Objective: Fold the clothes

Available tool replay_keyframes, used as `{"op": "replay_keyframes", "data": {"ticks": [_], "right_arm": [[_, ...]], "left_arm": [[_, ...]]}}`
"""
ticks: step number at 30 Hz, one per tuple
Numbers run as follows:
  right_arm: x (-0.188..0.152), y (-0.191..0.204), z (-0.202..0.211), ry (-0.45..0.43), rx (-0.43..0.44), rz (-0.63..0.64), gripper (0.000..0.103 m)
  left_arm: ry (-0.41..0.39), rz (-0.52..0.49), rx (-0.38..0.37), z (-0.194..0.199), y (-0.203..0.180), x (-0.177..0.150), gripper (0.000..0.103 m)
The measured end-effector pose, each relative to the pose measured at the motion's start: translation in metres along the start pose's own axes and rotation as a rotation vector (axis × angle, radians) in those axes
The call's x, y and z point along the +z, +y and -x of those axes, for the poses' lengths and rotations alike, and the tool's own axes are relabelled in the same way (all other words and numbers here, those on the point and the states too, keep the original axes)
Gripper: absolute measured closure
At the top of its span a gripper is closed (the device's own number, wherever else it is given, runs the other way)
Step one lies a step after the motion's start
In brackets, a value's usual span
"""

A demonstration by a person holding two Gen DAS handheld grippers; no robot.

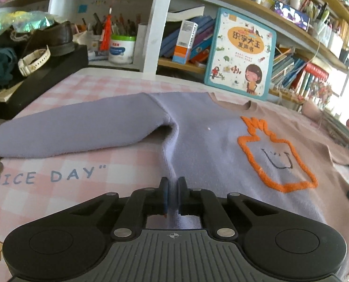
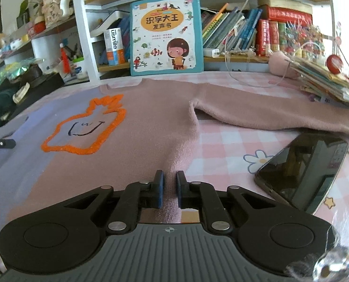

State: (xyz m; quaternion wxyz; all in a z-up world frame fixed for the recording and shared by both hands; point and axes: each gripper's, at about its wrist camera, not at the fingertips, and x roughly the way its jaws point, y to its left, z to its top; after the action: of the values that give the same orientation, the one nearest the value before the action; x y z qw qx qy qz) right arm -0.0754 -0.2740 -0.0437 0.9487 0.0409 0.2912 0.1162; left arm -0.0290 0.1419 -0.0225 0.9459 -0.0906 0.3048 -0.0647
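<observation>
Sweater (image 1: 212, 141) lies flat, front up, on a pink-check tablecloth (image 1: 63, 188) (printed "NICE DAY", stars, a daisy). Half lilac, half dusty pink, orange outline patch with a smiley mid-chest. Both sleeves spread out sideways.

Left gripper (image 1: 173, 188): jaws closed, pinching the sweater's lilac side edge near the hem. Right gripper (image 2: 170, 185): jaws nearly together, clamped on the pink side edge.

Surroundings: a children's book (image 2: 166, 35) stands upright against the crowded bookshelf (image 2: 245, 33) behind the collar. Phone (image 2: 301, 169) on the cloth just right of the pink side. Book stack (image 2: 329, 80) touches the pink sleeve's end. Watch (image 1: 33, 61) and cup of pens (image 1: 121, 47) far left.
</observation>
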Motion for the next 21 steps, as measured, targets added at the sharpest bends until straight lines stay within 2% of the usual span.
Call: {"op": "replay_keyframes", "data": {"ticks": [10,13,16,17,18,19,21], "right_arm": [[-0.001,0.004,0.001,-0.003,-0.005,-0.002,0.092],[-0.001,0.005,0.001,-0.002,-0.009,0.005,0.088],[-0.002,0.007,0.003,-0.002,-0.012,0.010,0.065],[-0.002,0.007,0.003,-0.003,-0.015,0.009,0.058],[-0.002,0.007,0.004,-0.006,-0.018,0.009,0.057],[-0.002,0.007,0.005,-0.009,-0.021,0.010,0.056],[-0.001,0.008,0.007,-0.018,-0.028,0.010,0.048]], "left_arm": [[-0.004,-0.022,0.019,-0.002,-0.001,-0.001,0.095],[-0.014,-0.027,0.031,0.004,-0.004,-0.004,0.092],[-0.052,-0.043,0.041,0.017,-0.010,-0.008,0.073],[-0.068,-0.049,0.042,0.022,-0.012,-0.010,0.059],[-0.085,-0.055,0.043,0.027,-0.014,-0.011,0.048],[-0.101,-0.063,0.047,0.031,-0.017,-0.013,0.044],[-0.119,-0.091,0.058,0.037,-0.023,-0.014,0.033]]}}
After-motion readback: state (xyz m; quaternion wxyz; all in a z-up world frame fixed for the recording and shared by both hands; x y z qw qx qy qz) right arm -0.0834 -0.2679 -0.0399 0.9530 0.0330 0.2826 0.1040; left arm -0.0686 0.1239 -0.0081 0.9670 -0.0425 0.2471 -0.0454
